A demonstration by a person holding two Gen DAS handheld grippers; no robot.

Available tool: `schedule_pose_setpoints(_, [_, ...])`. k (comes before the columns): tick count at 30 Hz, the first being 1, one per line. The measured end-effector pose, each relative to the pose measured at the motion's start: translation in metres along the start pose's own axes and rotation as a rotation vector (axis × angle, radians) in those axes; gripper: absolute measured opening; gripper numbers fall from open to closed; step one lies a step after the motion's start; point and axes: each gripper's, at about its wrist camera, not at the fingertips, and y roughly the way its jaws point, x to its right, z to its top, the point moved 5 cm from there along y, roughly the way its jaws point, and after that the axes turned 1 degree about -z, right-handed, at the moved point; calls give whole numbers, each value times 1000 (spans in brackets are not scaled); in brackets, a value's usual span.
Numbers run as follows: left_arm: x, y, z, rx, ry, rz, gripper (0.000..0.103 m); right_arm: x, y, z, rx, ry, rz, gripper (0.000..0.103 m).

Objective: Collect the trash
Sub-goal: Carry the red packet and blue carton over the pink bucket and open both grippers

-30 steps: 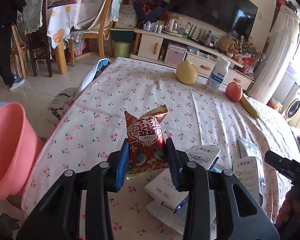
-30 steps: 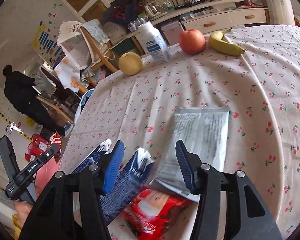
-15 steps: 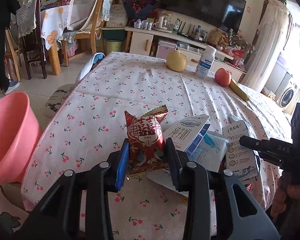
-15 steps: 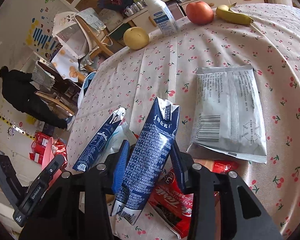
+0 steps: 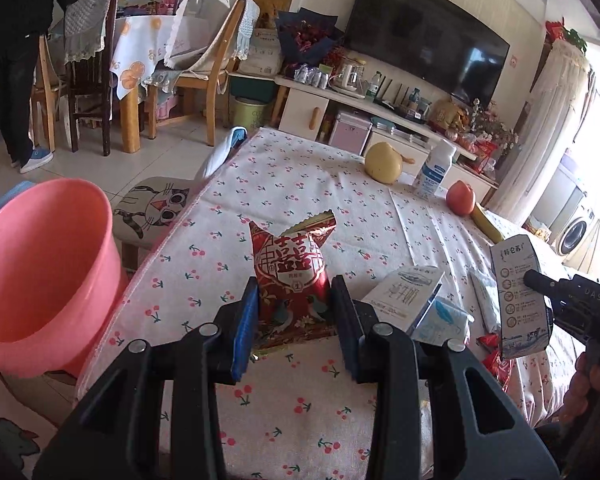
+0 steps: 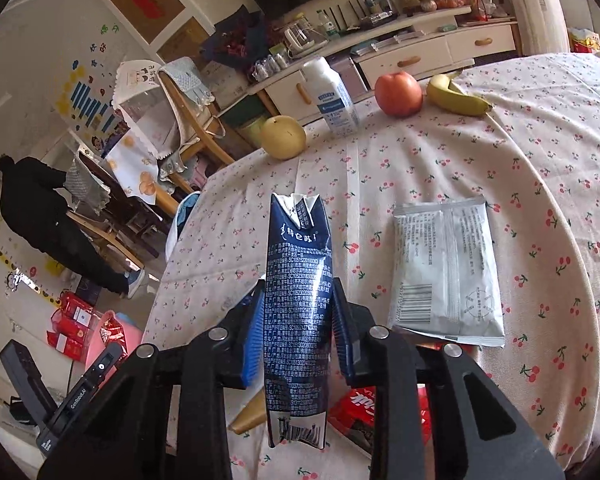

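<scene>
L gripper (image 5: 292, 312) pinching red snack bag (image 5: 290, 276) | R gripper (image 6: 298, 328) squeezing blue carton (image 6: 298, 300) | step: carrying both | next: reaching pink bin (image 5: 40, 264) beside table (image 5: 300, 184)

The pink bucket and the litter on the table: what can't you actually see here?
- Pink bucket: the left view's edge cuts off its left side.
- Red wrapper: mostly hidden under the right gripper and its blue carton.
- Carton print: too small to read.
</scene>
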Motion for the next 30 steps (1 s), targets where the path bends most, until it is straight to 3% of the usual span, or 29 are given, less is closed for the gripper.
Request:
schedule_pose_setpoints(5, [-27, -8, 15, 57, -65, 35, 38, -55, -1, 11, 23, -57, 88, 32])
schedule_pose_setpoints(11, [-95, -24, 39, 150, -209, 192, 38, -169, 25, 3, -29, -191, 264, 32])
schedule_pose_setpoints(13, [-126, -29, 44, 161, -280, 251, 38, -210, 39, -5, -63, -231, 322, 32])
schedule_pose_setpoints(19, [-206, -39, 42, 158, -510, 336, 38, -315, 93, -44, -173, -355, 432, 32])
schedule_pose_setpoints(26, [-244, -34, 38, 134, -620, 384, 39, -387, 157, -101, -311, -431, 478, 32])
schedule_pose_setpoints(28, [-251, -32, 37, 125, -637, 404, 49, -394, 173, -113, -354, -440, 468, 34])
schedule_pose_setpoints(30, [-257, -31, 37, 124, -643, 428, 75, -392, 183, -118, -377, -440, 439, 37])
